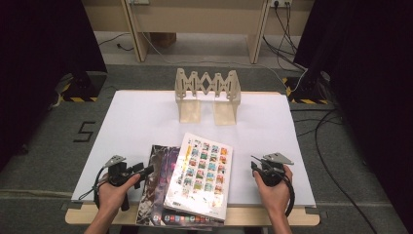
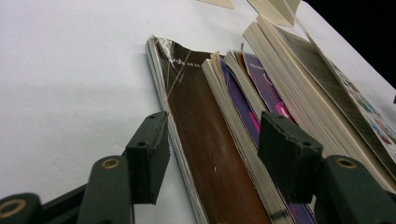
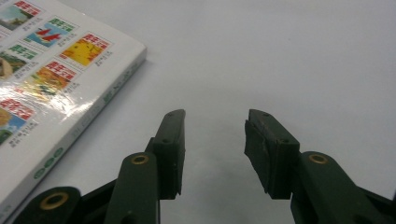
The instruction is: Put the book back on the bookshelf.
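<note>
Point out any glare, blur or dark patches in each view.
High view: glare on the dark book beside the left tool; black room sides. Left gripper view: sheen on the brown cover; corner dark. Right gripper view: glare streaks across the white book; table evenly lit.

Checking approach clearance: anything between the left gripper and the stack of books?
Nothing visible. The left gripper is open, its jaws straddling the edge of the stack of books, with the brown-covered book lying between them. Only bare white table lies beside it.

White-topped table (image 1: 136, 122), stacked books (image 1: 195, 183) at near edge, wooden rack (image 1: 208, 95) behind
</note>
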The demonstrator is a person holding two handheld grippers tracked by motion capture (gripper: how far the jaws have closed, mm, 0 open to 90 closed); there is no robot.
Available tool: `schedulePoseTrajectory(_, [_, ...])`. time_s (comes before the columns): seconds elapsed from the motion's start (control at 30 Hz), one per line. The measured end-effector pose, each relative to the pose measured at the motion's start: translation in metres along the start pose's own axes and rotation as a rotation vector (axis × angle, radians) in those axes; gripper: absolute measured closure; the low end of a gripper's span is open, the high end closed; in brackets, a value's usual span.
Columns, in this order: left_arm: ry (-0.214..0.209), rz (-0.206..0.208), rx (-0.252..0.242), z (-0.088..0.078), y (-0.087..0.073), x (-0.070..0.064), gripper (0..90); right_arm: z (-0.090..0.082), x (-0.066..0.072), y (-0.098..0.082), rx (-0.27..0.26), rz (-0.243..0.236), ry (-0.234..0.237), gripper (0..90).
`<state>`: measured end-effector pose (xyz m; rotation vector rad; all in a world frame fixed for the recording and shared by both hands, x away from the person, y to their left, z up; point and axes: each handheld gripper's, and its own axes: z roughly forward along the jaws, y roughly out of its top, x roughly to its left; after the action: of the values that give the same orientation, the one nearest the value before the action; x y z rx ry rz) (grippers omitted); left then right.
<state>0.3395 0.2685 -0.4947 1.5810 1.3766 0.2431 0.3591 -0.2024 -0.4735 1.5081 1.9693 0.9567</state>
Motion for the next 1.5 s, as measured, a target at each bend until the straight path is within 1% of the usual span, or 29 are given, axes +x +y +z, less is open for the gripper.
schedulePoseTrajectory(0.1, [0.003,0.004,0.003,-0.001,-0.001,-0.001,42.8,0.001,0.003,0.002,0.0,-0.013,0.013,57.7])
schedulePoseTrajectory(0.13, [0.001,0.0,0.001,-0.002,-0.001,-0.002,42.8,0.002,0.005,0.002,0.001,-0.016,0.019,57.7])
schedulePoseTrajectory(0.27, [-0.015,0.01,0.004,-0.002,0.001,-0.006,42.8,0.0,0.01,0.004,0.005,-0.024,0.037,57.9])
schedulePoseTrajectory(0.37, [-0.025,0.015,0.007,-0.001,0.005,-0.008,42.9,-0.002,0.012,0.005,0.008,-0.018,0.043,57.9])
schedulePoseTrajectory(0.43, [-0.037,0.014,0.006,0.001,0.007,-0.01,42.9,-0.005,0.013,0.006,0.011,-0.001,0.062,57.9])
schedulePoseTrajectory(0.53, [-0.07,0.028,0.016,0.004,0.012,-0.015,42.9,-0.008,0.015,0.009,0.021,-0.001,0.082,57.9])
schedulePoseTrajectory(0.57, [-0.081,0.028,0.017,0.005,0.013,-0.017,42.9,-0.009,0.016,0.01,0.022,0.008,0.087,57.8])
schedulePoseTrajectory(0.63, [-0.094,0.036,0.027,0.007,0.013,-0.021,42.8,-0.01,0.019,0.011,0.028,0.005,0.086,57.3])
schedulePoseTrajectory(0.67, [-0.105,0.035,0.031,0.008,0.013,-0.024,42.8,-0.01,0.021,0.012,0.035,0.014,0.092,57.0])
schedulePoseTrajectory(0.77, [-0.139,0.065,0.045,0.011,0.016,-0.034,42.8,-0.01,0.028,0.015,0.05,0.019,0.125,56.2])
schedulePoseTrajectory(0.83, [-0.167,0.076,0.045,0.013,0.02,-0.04,42.5,-0.01,0.033,0.019,0.047,0.015,0.139,55.4])
schedulePoseTrajectory(0.87, [-0.168,0.081,0.046,0.013,0.022,-0.042,42.5,-0.01,0.035,0.021,0.053,0.024,0.149,54.9])
schedulePoseTrajectory(0.9, [-0.175,0.082,0.05,0.015,0.024,-0.044,42.4,-0.01,0.036,0.022,0.058,0.034,0.159,54.6])
schedulePoseTrajectory(0.93, [-0.187,0.09,0.063,0.02,0.028,-0.048,41.6,-0.006,0.038,0.023,0.076,0.055,0.198,53.9])
schedulePoseTrajectory(0.97, [-0.187,0.09,0.063,0.02,0.028,-0.048,41.4,-0.006,0.038,0.023,0.076,0.055,0.198,53.9])
schedulePoseTrajectory(1.0, [-0.191,0.099,0.071,0.025,0.03,-0.051,41.0,0.0,0.042,0.024,0.11,0.056,0.215,53.5])
schedulePoseTrajectory(1.03, [-0.193,0.105,0.08,0.027,0.032,-0.053,41.0,0.0,0.042,0.024,0.11,0.056,0.215,53.5])
schedulePoseTrajectory(1.07, [-0.205,0.112,0.097,0.033,0.033,-0.056,40.5,0.002,0.043,0.025,0.12,0.056,0.221,53.2])
schedulePoseTrajectory(1.13, [-0.226,0.09,0.14,0.044,0.034,-0.058,39.3,0.008,0.045,0.026,0.147,0.049,0.236,52.7])
schedulePoseTrajectory(1.17, [-0.229,0.082,0.159,0.049,0.034,-0.059,38.7,0.012,0.047,0.027,0.164,0.058,0.25,51.8])
schedulePoseTrajectory(1.23, [-0.209,0.09,0.194,0.058,0.033,-0.061,38.6,0.016,0.049,0.027,0.178,0.07,0.267,51.4])
schedulePoseTrajectory(1.27, [-0.209,0.09,0.208,0.061,0.033,-0.061,38.6,0.016,0.049,0.027,0.178,0.07,0.267,51.4])
schedulePoseTrajectory(1.3, [-0.213,0.076,0.223,0.066,0.032,-0.062,38.5,0.018,0.05,0.027,0.186,0.077,0.272,51.2])
schedulePoseTrajectory(1.33, [-0.214,0.067,0.227,0.068,0.032,-0.063,38.7,0.02,0.051,0.027,0.198,0.076,0.277,51.0])
schedulePoseTrajectory(1.4, [-0.205,0.06,0.237,0.07,0.034,-0.065,38.7,0.024,0.052,0.026,0.216,0.083,0.29,50.2])
schedulePoseTrajectory(1.47, [-0.198,0.049,0.24,0.07,0.035,-0.065,39.4,0.025,0.053,0.026,0.218,0.101,0.309,49.7])
schedulePoseTrajectory(1.5, [-0.196,0.044,0.242,0.07,0.035,-0.065,39.8,0.026,0.052,0.026,0.229,0.116,0.319,49.3])
